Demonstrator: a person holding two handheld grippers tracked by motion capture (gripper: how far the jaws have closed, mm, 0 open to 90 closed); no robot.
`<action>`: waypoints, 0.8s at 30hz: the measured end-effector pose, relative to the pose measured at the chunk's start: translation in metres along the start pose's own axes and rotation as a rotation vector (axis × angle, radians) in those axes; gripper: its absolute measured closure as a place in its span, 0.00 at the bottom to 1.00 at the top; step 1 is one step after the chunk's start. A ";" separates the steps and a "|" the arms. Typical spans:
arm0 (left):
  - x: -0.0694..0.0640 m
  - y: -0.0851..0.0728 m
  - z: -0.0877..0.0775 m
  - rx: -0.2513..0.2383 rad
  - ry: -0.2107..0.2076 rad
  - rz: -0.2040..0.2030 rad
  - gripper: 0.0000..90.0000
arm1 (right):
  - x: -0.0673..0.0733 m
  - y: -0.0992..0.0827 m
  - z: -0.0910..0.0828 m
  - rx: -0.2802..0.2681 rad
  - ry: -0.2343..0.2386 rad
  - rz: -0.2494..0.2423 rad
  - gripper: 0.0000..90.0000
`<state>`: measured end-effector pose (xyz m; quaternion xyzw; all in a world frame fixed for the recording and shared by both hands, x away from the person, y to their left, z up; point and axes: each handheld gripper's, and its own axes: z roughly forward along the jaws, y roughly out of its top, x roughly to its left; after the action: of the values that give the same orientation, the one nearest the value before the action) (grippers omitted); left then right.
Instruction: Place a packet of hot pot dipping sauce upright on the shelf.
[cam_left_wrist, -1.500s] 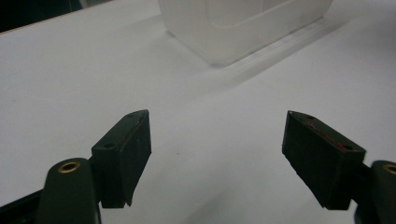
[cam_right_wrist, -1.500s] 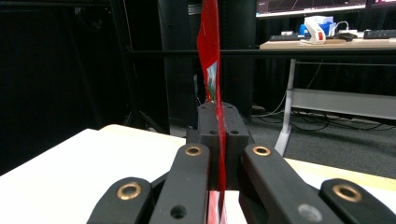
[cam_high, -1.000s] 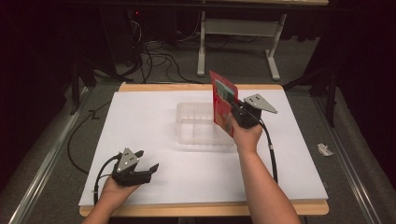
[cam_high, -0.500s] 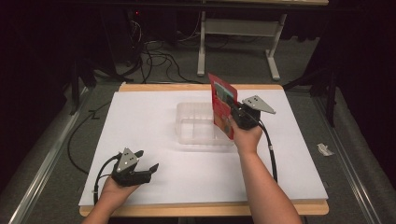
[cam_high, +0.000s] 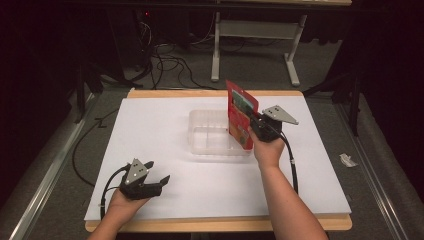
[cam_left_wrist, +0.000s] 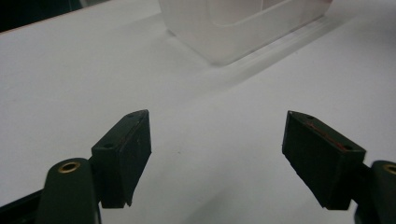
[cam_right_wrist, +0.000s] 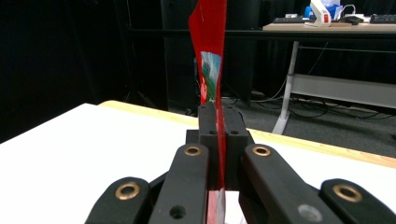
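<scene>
The packet (cam_high: 240, 117) stands upright in the right gripper (cam_high: 253, 125), over the right end of the tub (cam_high: 212, 135). The left gripper (cam_high: 157, 183) rests on the table (cam_high: 210, 195), with the tub well ahead of it.

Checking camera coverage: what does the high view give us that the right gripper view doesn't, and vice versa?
High view alone: the clear plastic compartment container mid-table, the left claw open and resting near the table's front edge, and the right claw holding the flat red printed packet upright at the container's right end. Right gripper view alone: both pads pinching the packet's thin edge, and a far desk with small items. Shared: the packet, the white table cover, the light table leg.
</scene>
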<state>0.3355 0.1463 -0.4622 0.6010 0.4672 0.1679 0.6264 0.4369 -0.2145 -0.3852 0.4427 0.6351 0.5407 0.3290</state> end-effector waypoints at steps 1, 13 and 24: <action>0.000 0.000 0.000 0.000 0.000 0.000 0.27 | 0.000 0.000 -0.001 0.003 -0.002 0.002 1.00; 0.000 -0.001 0.001 0.008 0.002 0.007 0.27 | -0.001 -0.008 -0.010 0.022 0.003 -0.002 1.00; 0.000 -0.002 0.001 0.009 0.003 0.013 0.27 | 0.000 -0.013 -0.014 0.030 0.007 -0.008 1.00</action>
<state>0.3350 0.1452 -0.4638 0.6065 0.4647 0.1708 0.6221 0.4214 -0.2208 -0.3947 0.4431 0.6460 0.5315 0.3222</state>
